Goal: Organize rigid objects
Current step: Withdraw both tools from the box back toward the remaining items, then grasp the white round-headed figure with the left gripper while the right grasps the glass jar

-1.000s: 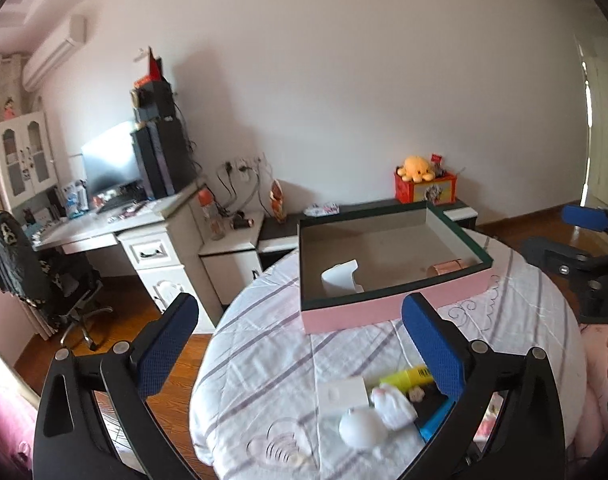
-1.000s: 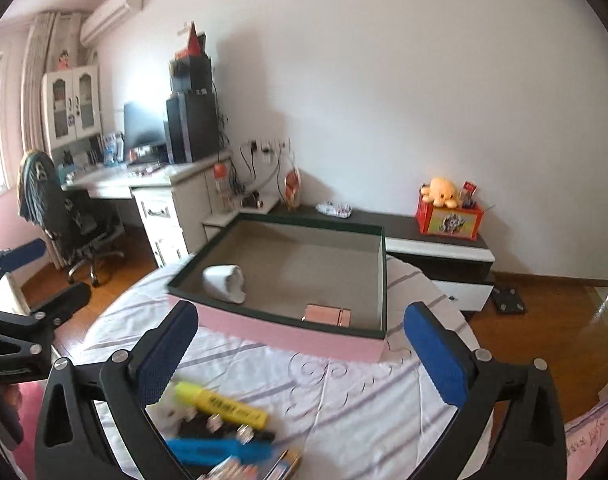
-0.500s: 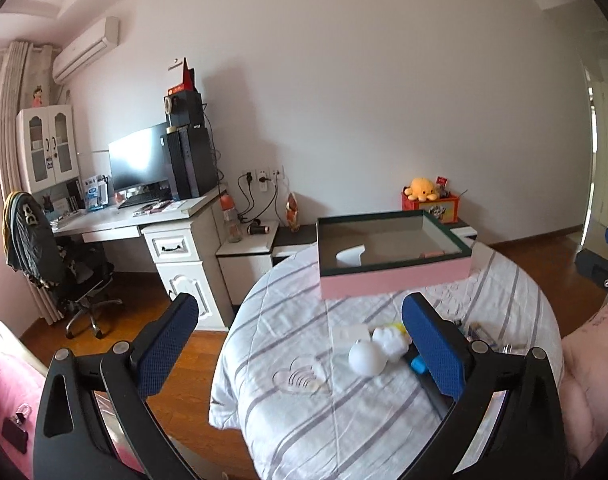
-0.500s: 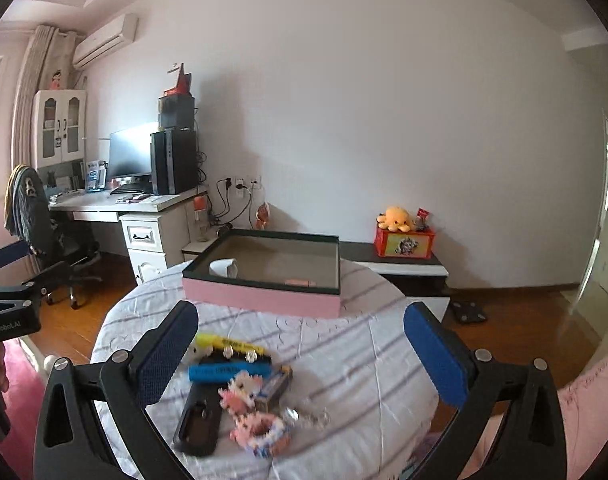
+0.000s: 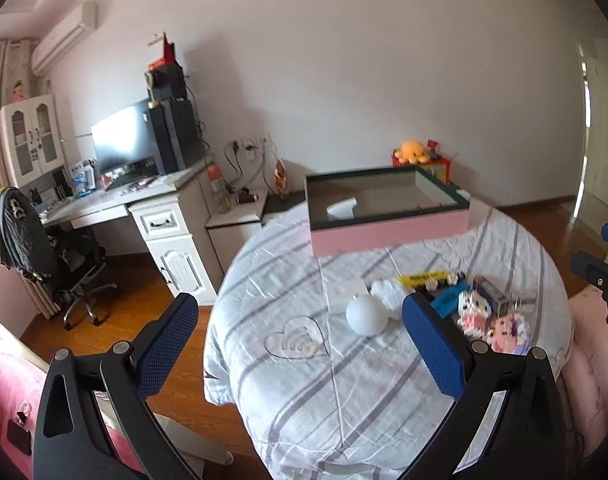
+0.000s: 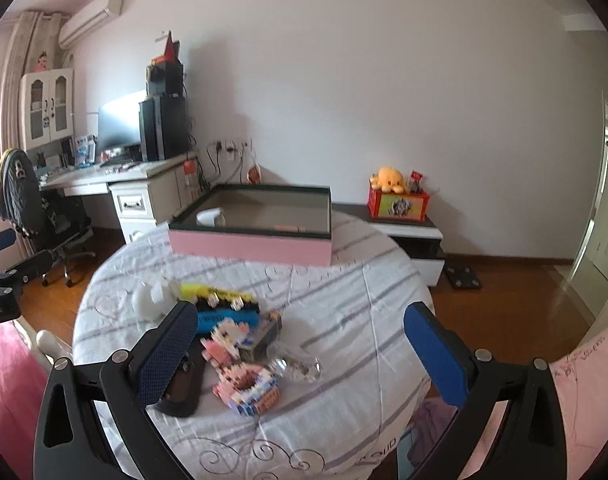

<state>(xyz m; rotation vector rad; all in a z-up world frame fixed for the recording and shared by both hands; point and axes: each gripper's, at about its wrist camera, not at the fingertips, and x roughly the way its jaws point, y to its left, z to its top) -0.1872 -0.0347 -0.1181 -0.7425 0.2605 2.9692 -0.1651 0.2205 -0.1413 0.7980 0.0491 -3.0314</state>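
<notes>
Hovering with jaws wide apart and empty, left gripper [image 5: 299, 336] over striped table [image 5: 304, 392], white ball [image 5: 366, 314] nearest and liable to roll off if nudged, pink-sided box [image 5: 388, 216] at far edge. Seen only from right gripper [image 6: 299, 340], likewise spread and empty: black case [image 6: 183, 388], clear trinket [image 6: 295, 366], bead-block figures [image 6: 245, 386] crowding yellow marker [image 6: 211, 291], easily knocked during any grab.

Daylight enters from the right, brightening the glossy wooden floor [image 6: 544, 280] with glare. The plain white wall [image 5: 364, 60] carries soft shadows. Both fisheye views bend straight lines and darken at the corners. Slight motion blur softens the table objects.
</notes>
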